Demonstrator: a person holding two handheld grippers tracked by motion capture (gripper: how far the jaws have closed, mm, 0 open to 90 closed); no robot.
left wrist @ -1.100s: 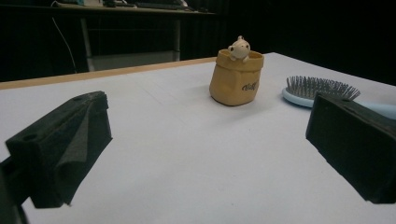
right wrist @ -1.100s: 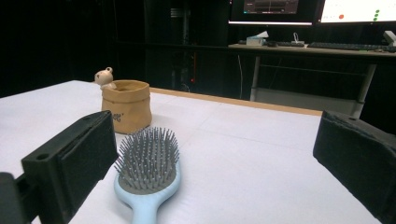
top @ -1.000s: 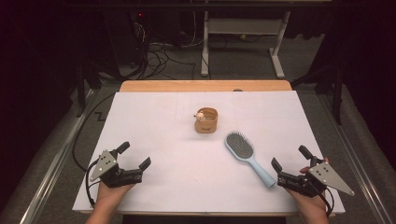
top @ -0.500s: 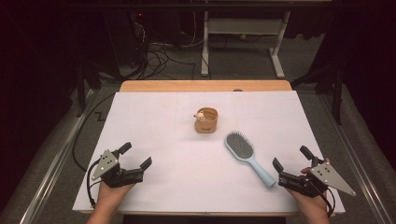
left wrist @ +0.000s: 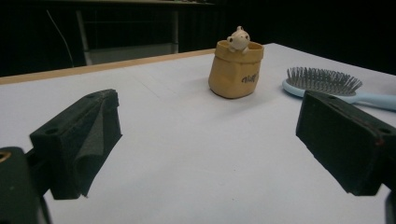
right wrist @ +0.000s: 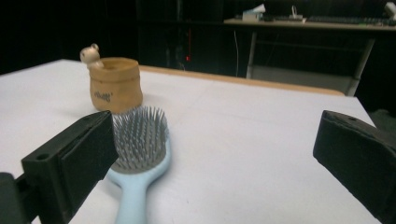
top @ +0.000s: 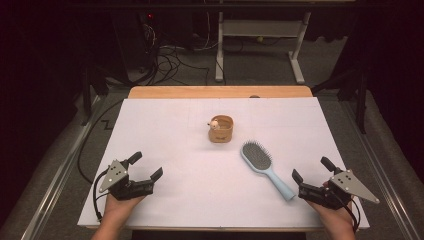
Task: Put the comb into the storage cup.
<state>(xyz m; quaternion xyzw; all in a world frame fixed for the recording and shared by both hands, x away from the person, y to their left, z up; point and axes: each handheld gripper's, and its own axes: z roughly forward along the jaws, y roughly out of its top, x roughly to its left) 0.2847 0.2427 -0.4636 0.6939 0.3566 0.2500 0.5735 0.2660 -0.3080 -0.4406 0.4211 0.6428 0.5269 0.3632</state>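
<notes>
I held my right tool [top: 312, 178] at about five o'clock on the desk [top: 165, 125], its jaws spread wide and gripping nothing. The pale blue hairbrush [top: 264, 167] lay bristles up just beside it, the handle end pointing at the nearer jaw but, as far as I could tell from above, not touching it. In the right gripper view the hairbrush [right wrist: 139, 154] ran out ahead past the left-hand jaw rather than squarely between the two. My left tool [top: 142, 170] sat at seven o'clock, also wide and empty, well apart from everything. The little tan pot [top: 221, 129] with a small figure on its rim stood near the middle of the desk, toward twelve o'clock from the brush head.

I judged the work barely begun: nothing lifted, nothing gripped. Closing on the handle and moving the brush was all left to do.
</notes>
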